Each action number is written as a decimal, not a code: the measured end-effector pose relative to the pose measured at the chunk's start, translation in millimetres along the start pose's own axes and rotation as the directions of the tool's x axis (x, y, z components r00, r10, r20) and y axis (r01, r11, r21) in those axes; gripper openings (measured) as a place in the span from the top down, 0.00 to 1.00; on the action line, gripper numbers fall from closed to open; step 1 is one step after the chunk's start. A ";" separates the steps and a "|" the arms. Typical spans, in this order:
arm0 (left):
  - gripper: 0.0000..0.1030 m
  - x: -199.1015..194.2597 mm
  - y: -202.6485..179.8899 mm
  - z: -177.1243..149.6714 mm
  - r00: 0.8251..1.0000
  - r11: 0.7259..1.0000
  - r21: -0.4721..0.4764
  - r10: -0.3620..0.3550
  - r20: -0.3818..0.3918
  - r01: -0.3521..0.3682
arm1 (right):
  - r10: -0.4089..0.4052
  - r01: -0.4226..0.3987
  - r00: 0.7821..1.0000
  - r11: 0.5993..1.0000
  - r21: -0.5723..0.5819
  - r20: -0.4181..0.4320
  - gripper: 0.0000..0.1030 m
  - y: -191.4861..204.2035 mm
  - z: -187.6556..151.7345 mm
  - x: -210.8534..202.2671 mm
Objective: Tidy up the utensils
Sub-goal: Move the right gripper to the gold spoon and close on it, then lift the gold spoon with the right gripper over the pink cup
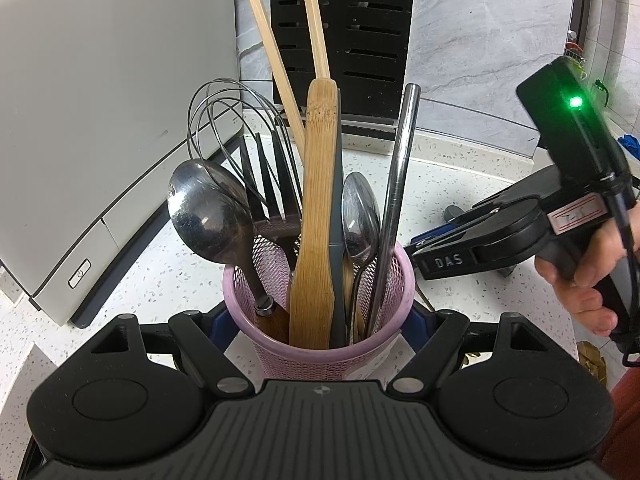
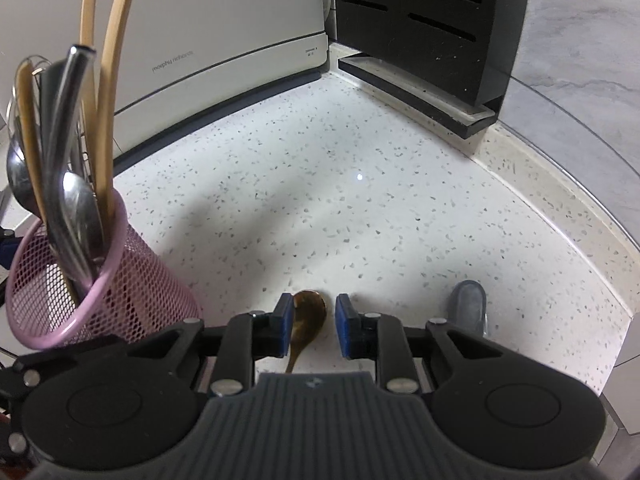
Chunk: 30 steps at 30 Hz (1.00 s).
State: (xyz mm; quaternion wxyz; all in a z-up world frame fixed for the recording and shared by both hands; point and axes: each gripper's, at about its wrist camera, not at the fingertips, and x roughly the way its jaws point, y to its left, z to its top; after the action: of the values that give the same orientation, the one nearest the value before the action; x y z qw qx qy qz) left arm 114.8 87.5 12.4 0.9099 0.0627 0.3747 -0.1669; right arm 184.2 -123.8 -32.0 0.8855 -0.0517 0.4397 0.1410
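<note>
A pink mesh holder (image 1: 320, 356) stands on the speckled counter, and my left gripper (image 1: 318, 320) is shut on its sides. It holds a whisk (image 1: 224, 120), a large metal spoon (image 1: 208, 216), a black fork (image 1: 264, 192), a wooden spatula (image 1: 316, 208), a small spoon (image 1: 360, 216), a metal straw (image 1: 400, 184) and two chopsticks (image 1: 272, 52). To the holder's (image 2: 152, 300) right, a gold spoon (image 2: 308, 316) lies flat on the counter. My right gripper (image 2: 310, 324) is open low over it, one blue pad on each side of the spoon's bowl. Its handle runs back under the gripper.
A white appliance (image 2: 224, 40) stands behind the holder at the left. A black slotted knife block (image 2: 432, 20) stands at the back by the grey wall. A small grey object (image 2: 468, 304) lies on the counter (image 2: 360, 200) to the right. A hand (image 1: 584, 280) holds the right gripper (image 1: 416, 254).
</note>
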 end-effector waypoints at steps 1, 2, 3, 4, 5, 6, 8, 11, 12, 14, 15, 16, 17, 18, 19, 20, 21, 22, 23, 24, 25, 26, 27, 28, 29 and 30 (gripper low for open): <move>0.10 -0.2 0.1 -0.2 1.000 1.000 0.000 0.000 0.000 0.000 | -0.004 0.004 1.000 1.000 -0.003 -0.003 0.80 0.7 0.0 0.8; 0.10 -0.3 0.3 -0.2 1.000 1.000 0.000 -0.001 0.000 0.001 | -0.008 0.008 1.000 1.000 -0.006 -0.006 0.82 1.4 0.3 2.1; 0.10 -0.4 0.5 -0.2 1.000 1.000 0.000 -0.002 0.000 0.002 | -0.013 0.013 1.000 1.000 -0.007 -0.013 0.82 1.6 0.1 3.9; 0.10 -0.5 0.5 -0.2 1.000 1.000 0.000 -0.001 -0.001 0.001 | -0.018 0.018 1.000 1.000 -0.009 -0.008 0.84 2.6 -0.2 4.8; 0.10 -0.5 0.0 0.3 1.000 1.000 0.000 -0.001 -0.001 0.001 | -0.026 0.026 1.000 1.000 -0.013 -0.006 0.86 3.7 0.0 5.2; 0.10 -0.4 0.0 0.2 1.000 1.000 0.000 -0.001 -0.001 0.001 | -0.031 0.031 1.000 0.999 -0.016 -0.004 0.86 4.5 0.0 5.5; 0.10 -0.6 0.0 0.0 1.000 1.000 0.000 -0.001 -0.001 0.001 | -0.037 0.037 0.999 0.999 -0.021 0.000 0.87 5.9 -0.1 5.8; 0.10 -0.2 0.2 0.1 1.000 1.000 0.000 -0.001 -0.001 0.001 | -0.044 0.044 0.999 0.999 -0.032 0.003 0.93 7.9 0.0 6.5; 0.10 -0.4 0.2 -0.1 1.000 1.000 0.000 -0.001 -0.001 0.001 | -0.045 0.046 0.999 0.998 -0.036 0.004 0.93 8.3 0.1 6.5; 0.10 -0.1 0.3 0.1 1.000 1.000 0.000 -0.001 -0.001 0.001 | -0.042 0.042 0.999 0.999 -0.032 0.008 0.96 6.9 0.2 6.4; 0.10 -0.4 0.3 -0.1 1.000 1.000 0.000 -0.001 -0.001 0.001 | -0.037 0.037 0.999 0.999 -0.025 0.011 0.97 5.5 0.3 6.2; 0.10 -0.5 0.4 -0.3 1.000 1.000 0.000 -0.001 -0.001 0.001 | -0.031 0.031 0.999 0.999 -0.012 0.014 0.99 4.0 0.3 5.6; 0.10 -0.4 0.4 -0.2 1.000 1.000 0.000 -0.002 -0.001 0.002 | -0.022 0.022 1.000 1.000 0.003 0.016 1.00 1.7 0.8 4.6; 0.10 -0.1 0.2 0.0 1.000 1.000 0.000 -0.002 -0.001 0.002 | -0.006 0.006 1.000 1.000 0.019 0.022 1.00 -1.1 1.6 2.2; 0.10 -0.4 0.1 -0.2 1.000 1.000 0.001 -0.002 -0.001 0.002 | 0.007 -0.007 1.000 0.999 0.032 0.026 1.00 -2.6 2.2 -0.1; 0.10 -0.2 0.2 0.0 1.000 1.000 0.000 -0.001 -0.001 0.001 | 0.011 -0.012 0.999 0.999 0.039 0.030 1.00 -3.3 2.4 -2.8; 0.10 -0.1 0.2 0.0 1.000 1.000 0.000 -0.001 -0.001 0.001 | 0.009 -0.011 0.999 0.999 0.035 0.036 1.00 -2.6 2.1 -4.9; 0.10 -0.4 0.1 -0.2 1.000 1.000 0.000 -0.001 -0.001 0.001 | 0.011 -0.012 0.999 0.999 0.031 0.038 1.00 -1.4 1.5 -6.0; 0.10 -0.1 0.2 0.0 1.000 1.000 0.000 -0.001 -0.001 0.001 | 0.015 -0.016 0.999 0.999 0.030 0.040 1.00 -0.9 1.0 -7.5; 0.10 -0.1 0.2 0.1 1.000 1.000 0.000 -0.001 -0.001 0.001 | 0.017 -0.019 0.999 0.999 0.032 0.043 1.00 -0.3 0.4 -9.4; 0.10 -0.4 0.3 -0.1 1.000 1.000 0.000 -0.002 -0.001 0.002 | 0.021 -0.023 0.998 0.999 0.034 0.051 1.00 -0.3 0.0 -12.5; 0.10 0.0 0.2 0.2 1.000 1.000 0.000 -0.001 -0.001 0.001 | 0.025 -0.027 0.998 0.999 0.037 0.063 1.00 -0.6 -0.2 -16.4; 0.10 0.0 0.1 0.2 1.000 1.000 0.000 -0.001 -0.001 0.001 | 0.028 -0.031 0.996 0.999 0.041 0.080 1.00 -1.0 -0.4 -21.6; 0.10 -0.2 0.1 0.1 1.000 1.000 0.001 -0.002 -0.001 0.002 | 0.030 -0.034 0.994 0.998 0.043 0.101 1.00 -0.9 -1.0 -28.1; 0.10 -0.1 0.1 0.3 1.000 1.000 0.000 -0.001 -0.001 0.001 | 0.031 -0.036 0.992 0.998 0.041 0.124 1.00 -0.3 -1.7 -35.0; 0.10 -0.1 0.2 0.3 1.000 1.000 0.000 -0.001 -0.002 0.001 | 0.032 -0.037 0.989 0.999 0.038 0.144 1.00 0.0 -2.8 -41.0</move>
State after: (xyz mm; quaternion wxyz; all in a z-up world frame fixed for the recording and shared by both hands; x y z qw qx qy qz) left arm 114.9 87.7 12.7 0.9095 0.0626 0.3754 -0.1670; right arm 158.6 -132.8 -1.2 0.9132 -0.0160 0.3783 0.1507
